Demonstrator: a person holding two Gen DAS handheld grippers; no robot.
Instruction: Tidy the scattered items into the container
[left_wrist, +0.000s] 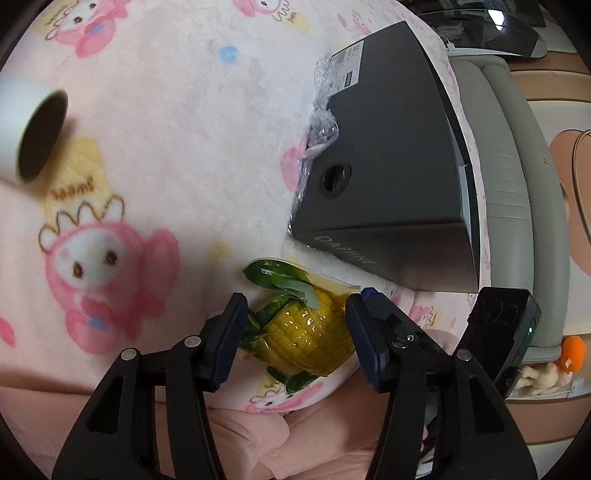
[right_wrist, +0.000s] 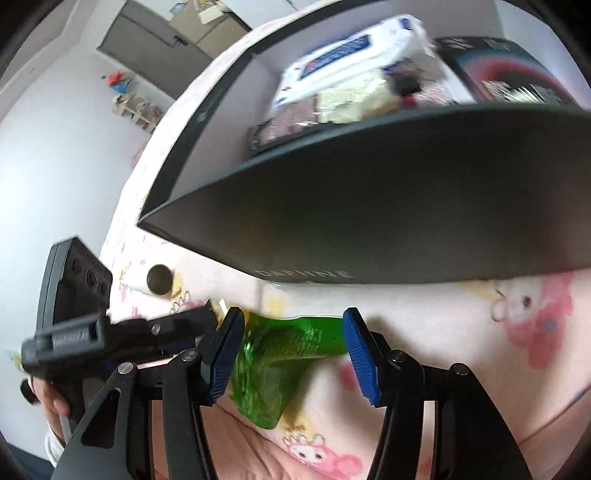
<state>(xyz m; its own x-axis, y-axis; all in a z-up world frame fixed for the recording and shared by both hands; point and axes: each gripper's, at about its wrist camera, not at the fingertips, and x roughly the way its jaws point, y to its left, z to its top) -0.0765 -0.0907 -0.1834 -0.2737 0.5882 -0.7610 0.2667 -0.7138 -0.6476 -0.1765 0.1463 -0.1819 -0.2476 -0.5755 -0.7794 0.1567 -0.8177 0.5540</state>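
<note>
Corn packet between parted fingers, both views.
Left wrist: left gripper (left_wrist: 295, 332) open astride corn packet (left_wrist: 306, 332) on blanket (left_wrist: 177, 147), just near of box (left_wrist: 388, 166). Film looks light, slippery; pinch mid-body.
Right wrist: right gripper (right_wrist: 291, 350) open over the packet's green end; box rim high, close; room leftward.

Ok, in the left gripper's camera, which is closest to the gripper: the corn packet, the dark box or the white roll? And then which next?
1. Corn packet: right between the open fingers of the left gripper.
2. Dark box: just beyond the corn, to the right.
3. White roll: far off at the left edge, lying on the pink blanket.
</note>
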